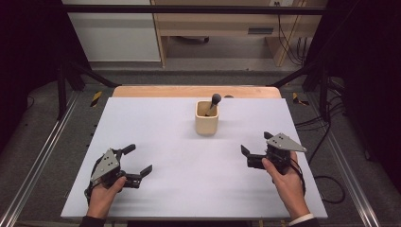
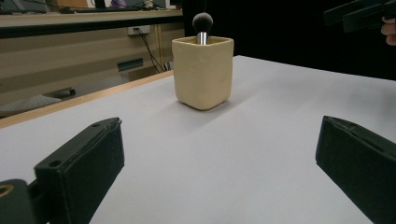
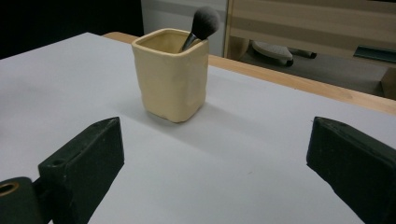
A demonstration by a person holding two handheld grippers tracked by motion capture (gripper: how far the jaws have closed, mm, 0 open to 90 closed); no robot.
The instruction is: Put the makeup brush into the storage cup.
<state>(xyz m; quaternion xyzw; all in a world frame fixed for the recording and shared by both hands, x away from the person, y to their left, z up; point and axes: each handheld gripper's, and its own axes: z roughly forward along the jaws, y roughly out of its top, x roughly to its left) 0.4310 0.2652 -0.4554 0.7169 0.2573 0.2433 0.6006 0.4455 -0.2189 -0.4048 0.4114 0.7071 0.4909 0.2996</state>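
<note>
— So what did the cup look like?
— A cream square cup (image 1: 207, 122) stood upright mid-desk toward the far edge, a dark-headed makeup brush (image 1: 213, 102) leaning inside.
— And the tongs?
— Left tongs (image 1: 138, 160) and right tongs (image 1: 256, 143) both spread wide, holding nothing, well apart from it, bare white desk (image 1: 189, 184) between.

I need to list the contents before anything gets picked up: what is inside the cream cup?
One makeup brush stands in the cream cup, leaning on the rim, its dark bristle head and metal ferrule sticking out. Its handle and the cup's bottom are hidden by the walls.
</note>
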